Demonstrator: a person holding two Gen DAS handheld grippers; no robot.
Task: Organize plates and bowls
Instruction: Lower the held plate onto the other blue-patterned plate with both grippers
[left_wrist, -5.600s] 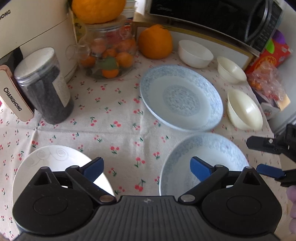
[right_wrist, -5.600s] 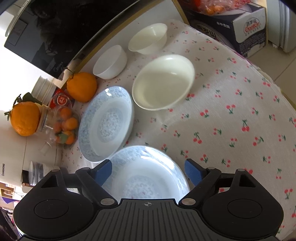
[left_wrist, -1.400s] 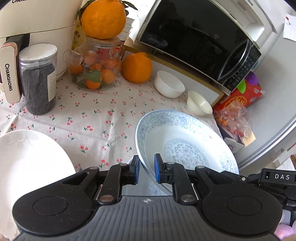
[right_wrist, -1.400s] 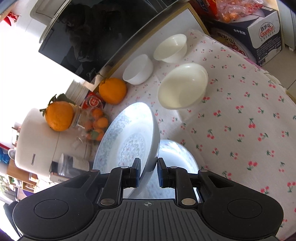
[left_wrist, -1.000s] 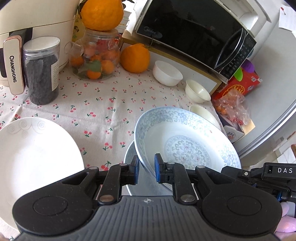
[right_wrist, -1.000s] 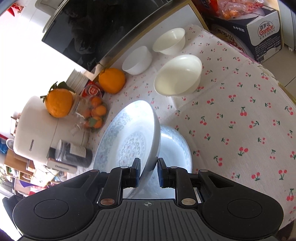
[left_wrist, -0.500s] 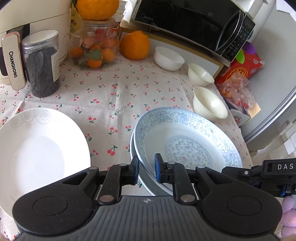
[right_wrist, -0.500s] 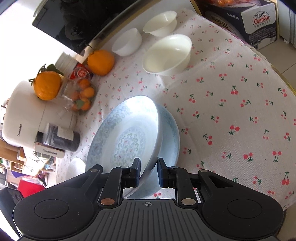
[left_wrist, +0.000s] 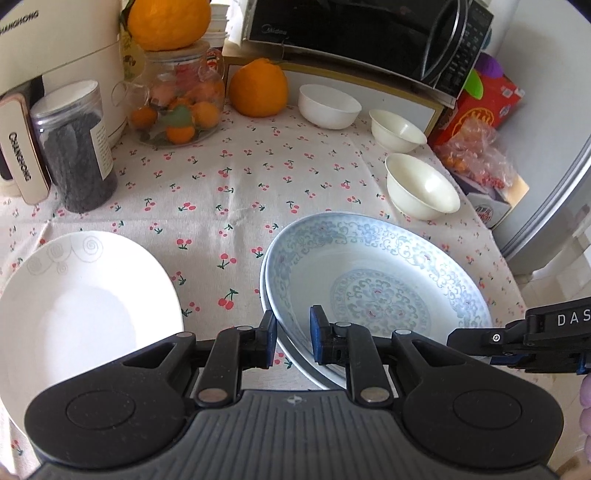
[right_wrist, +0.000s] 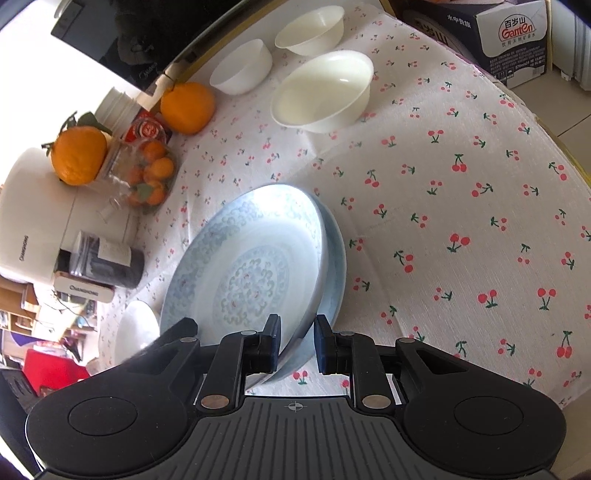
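A blue-patterned plate (left_wrist: 369, 280) lies nested on a second blue plate (left_wrist: 263, 284) on the cherry-print cloth. My left gripper (left_wrist: 293, 338) is shut on its near rim. My right gripper (right_wrist: 295, 341) is shut on the same upper plate (right_wrist: 243, 266), which leans a little over the lower plate (right_wrist: 334, 258). In the left wrist view the right gripper (left_wrist: 476, 349) reaches in at the plate's right rim. A plain white plate (left_wrist: 74, 314) lies to the left. Three white bowls (left_wrist: 328, 105), (left_wrist: 397, 131), (left_wrist: 421, 186) stand apart at the back right.
A dark jar (left_wrist: 77, 147), a glass jar of small oranges (left_wrist: 177, 107), a big orange (left_wrist: 258, 86) and a rice cooker (left_wrist: 59, 48) line the back left. A microwave (left_wrist: 362, 33) stands behind. Boxes (left_wrist: 484, 107) and the table edge lie on the right.
The upper blue plate, held tilted above the lower one a second ago, has come down and now sits nested in it. Both grippers sank with it and stayed shut.
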